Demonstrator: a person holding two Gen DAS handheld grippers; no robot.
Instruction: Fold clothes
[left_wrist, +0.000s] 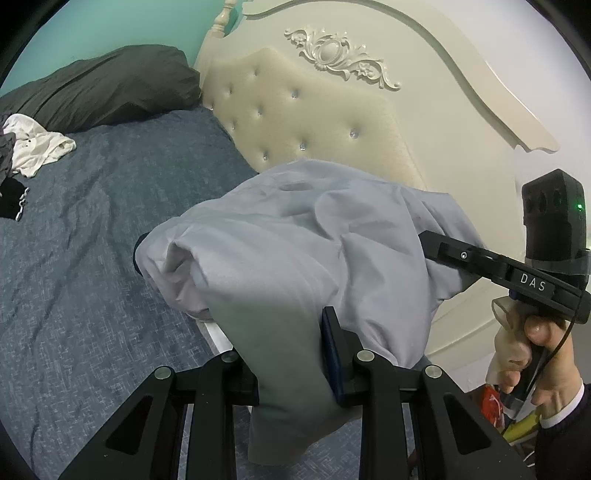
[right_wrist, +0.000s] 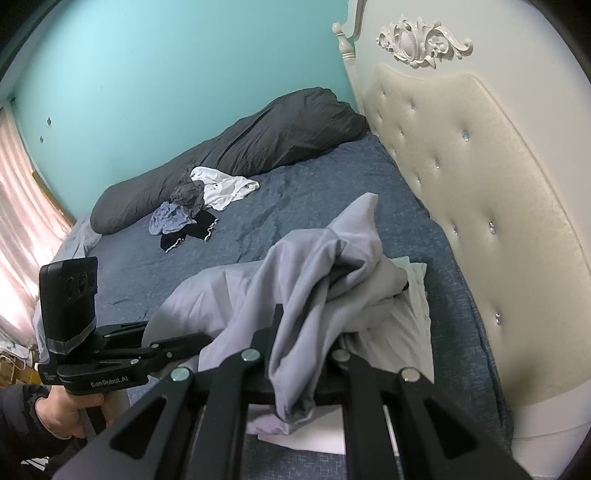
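Left wrist view shows my left gripper (left_wrist: 295, 354) clenched on a pale grey garment (left_wrist: 295, 240), the cloth bunched between its fingers and hanging in folds over the near edge of the bed (left_wrist: 92, 221), close to the tufted headboard (left_wrist: 314, 122). My right gripper (right_wrist: 295, 373) grasps the same garment (right_wrist: 295, 288) at another spot; from its own view I see the fabric draped over its fingers, above a white folded item (right_wrist: 410, 321) lying on the bed beside the headboard. Farther from the headboard, a small pile of clothes (right_wrist: 199, 206) sits mid-bed, just in front of a dark grey pillow (right_wrist: 240, 147) against the teal wall (right_wrist: 166, 66).
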